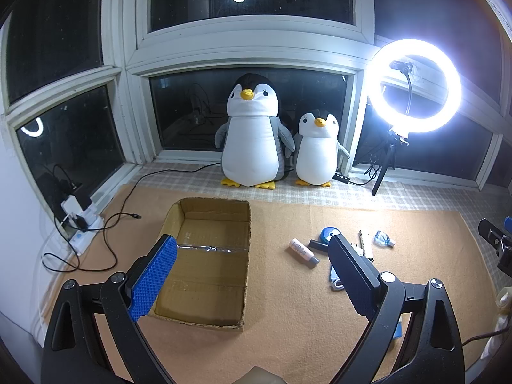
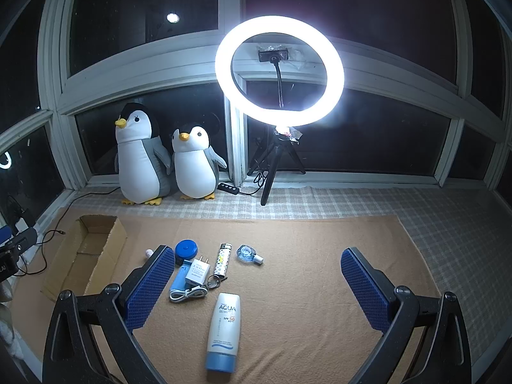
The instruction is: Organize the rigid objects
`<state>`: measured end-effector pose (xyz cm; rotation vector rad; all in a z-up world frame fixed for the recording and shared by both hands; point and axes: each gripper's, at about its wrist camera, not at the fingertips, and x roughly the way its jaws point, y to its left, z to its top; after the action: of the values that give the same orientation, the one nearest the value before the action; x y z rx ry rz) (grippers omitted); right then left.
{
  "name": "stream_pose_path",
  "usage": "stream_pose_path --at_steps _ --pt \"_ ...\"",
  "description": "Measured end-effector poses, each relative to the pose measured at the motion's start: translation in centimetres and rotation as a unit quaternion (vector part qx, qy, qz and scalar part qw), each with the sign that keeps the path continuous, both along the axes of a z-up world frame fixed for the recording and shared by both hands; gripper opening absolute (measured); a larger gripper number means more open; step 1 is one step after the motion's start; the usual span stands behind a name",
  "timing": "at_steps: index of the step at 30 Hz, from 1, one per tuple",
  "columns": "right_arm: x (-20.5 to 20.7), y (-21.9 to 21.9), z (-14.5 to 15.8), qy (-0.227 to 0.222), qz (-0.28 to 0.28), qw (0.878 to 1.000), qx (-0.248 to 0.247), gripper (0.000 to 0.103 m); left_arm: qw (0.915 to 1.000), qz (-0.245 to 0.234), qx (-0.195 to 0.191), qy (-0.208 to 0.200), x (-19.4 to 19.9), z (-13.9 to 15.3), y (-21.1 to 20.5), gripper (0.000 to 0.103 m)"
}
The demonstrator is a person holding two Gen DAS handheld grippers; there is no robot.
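Sunscreen tube [image 2: 223, 332] lies flat on the tan mat [image 2: 304, 256], cap toward the camera, between the spread fingers of the right gripper [image 2: 257, 288], nearer its left finger; nothing held. Charger [image 2: 197, 272], lighter [image 2: 224, 259], blue round case [image 2: 186, 249] and small bottle [image 2: 248, 253] cluster just beyond. Mat to their right is bare. Left gripper [image 1: 252, 275] hangs released over the open cardboard box [image 1: 208, 268], left of the cluster.
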<state>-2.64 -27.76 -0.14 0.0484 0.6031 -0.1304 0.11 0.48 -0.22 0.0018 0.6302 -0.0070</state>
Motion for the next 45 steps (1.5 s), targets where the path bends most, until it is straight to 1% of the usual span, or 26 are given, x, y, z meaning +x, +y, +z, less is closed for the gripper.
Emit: stream_pose_path --at_steps 45 --pt "-0.04 -0.49 -0.49 0.006 -0.004 1.000 -0.007 0.103 1.0000 0.000 0.001 0.001 -0.03 0.02 0.00 0.096"
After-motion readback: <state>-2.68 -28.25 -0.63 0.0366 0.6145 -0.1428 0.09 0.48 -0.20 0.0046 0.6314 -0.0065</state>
